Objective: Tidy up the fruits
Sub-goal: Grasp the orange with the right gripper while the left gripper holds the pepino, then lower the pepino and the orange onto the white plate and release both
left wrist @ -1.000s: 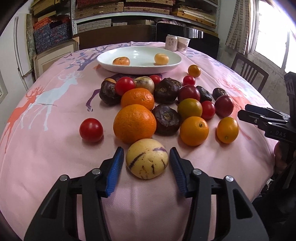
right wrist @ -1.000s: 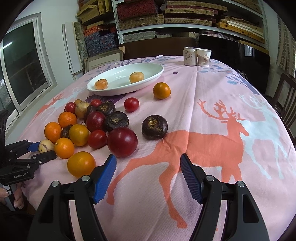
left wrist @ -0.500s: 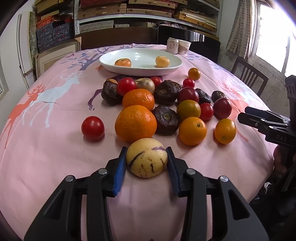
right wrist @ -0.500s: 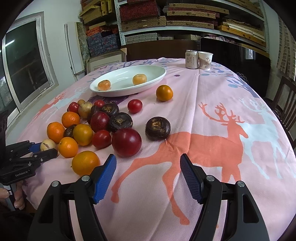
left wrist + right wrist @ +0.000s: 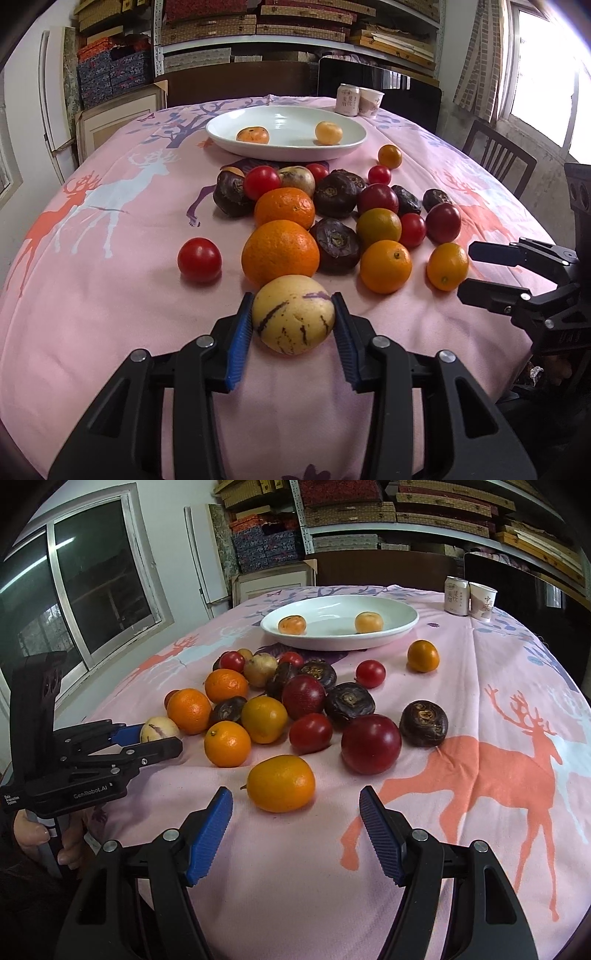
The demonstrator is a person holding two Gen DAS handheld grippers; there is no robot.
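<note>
My left gripper point(image 5: 293, 297) is shut on a yellow, purple-striped melon point(image 5: 293, 314) that rests on the pink tablecloth; its blue pads press both sides. From the right wrist view the same gripper point(image 5: 157, 738) holds the melon point(image 5: 159, 730) at the left. My right gripper point(image 5: 295, 794) is open, with a small oval orange fruit point(image 5: 280, 782) just ahead of its fingertips, untouched. That gripper point(image 5: 467, 272) stands near the same fruit point(image 5: 447, 266). A white plate point(image 5: 288, 122) at the back holds two small mandarins point(image 5: 253, 134).
Several oranges point(image 5: 280, 251), red tomatoes point(image 5: 199, 259), dark purple fruits point(image 5: 338, 243) and red plums point(image 5: 370, 744) crowd the table's middle. A can point(image 5: 455, 598) and paper cup point(image 5: 482, 600) stand at the far edge. A chair point(image 5: 495, 162) is at the right.
My left jaws closed from wide apart onto the striped melon. The right gripper shifted left, so the oval orange fruit now lies straight ahead of its open jaws.
</note>
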